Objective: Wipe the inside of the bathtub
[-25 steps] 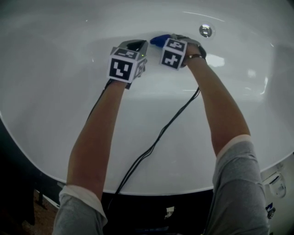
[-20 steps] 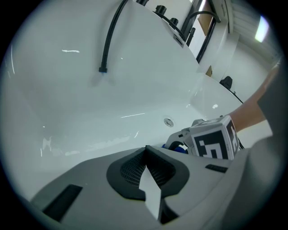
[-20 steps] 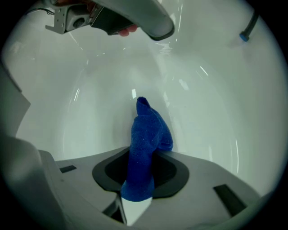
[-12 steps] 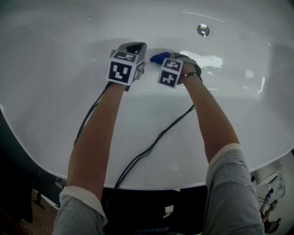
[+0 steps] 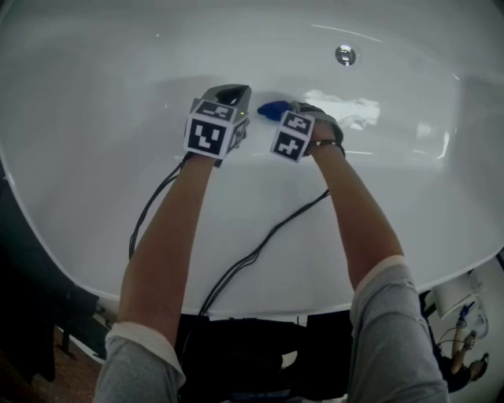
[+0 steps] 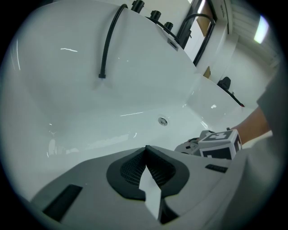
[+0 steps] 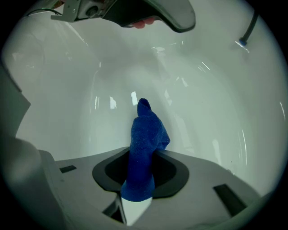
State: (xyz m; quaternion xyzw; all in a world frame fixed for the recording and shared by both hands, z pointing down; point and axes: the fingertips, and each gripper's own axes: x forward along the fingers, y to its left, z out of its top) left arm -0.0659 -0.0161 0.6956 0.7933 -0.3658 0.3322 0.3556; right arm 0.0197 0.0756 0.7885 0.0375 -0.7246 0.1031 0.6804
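The white bathtub (image 5: 94, 157) fills the head view. My right gripper (image 5: 277, 112) is shut on a blue cloth (image 5: 272, 109), whose tip sticks out toward the tub's floor; in the right gripper view the blue cloth (image 7: 143, 148) stands up between the jaws of my right gripper (image 7: 139, 179). Just left of it is my left gripper (image 5: 228, 94), and in the left gripper view my left gripper (image 6: 145, 168) shows its jaws closed together with nothing between them.
The round metal drain (image 5: 345, 54) lies beyond the right gripper, and the same drain (image 6: 163, 120) shows on the tub wall. A black hose (image 6: 108, 42) and black taps (image 6: 153, 13) sit at the tub's rim. Black cables (image 5: 244, 260) trail over the near rim.
Both grippers have shifted slightly toward me and left across the tub floor, the right one carrying the blue cloth away from the drain.
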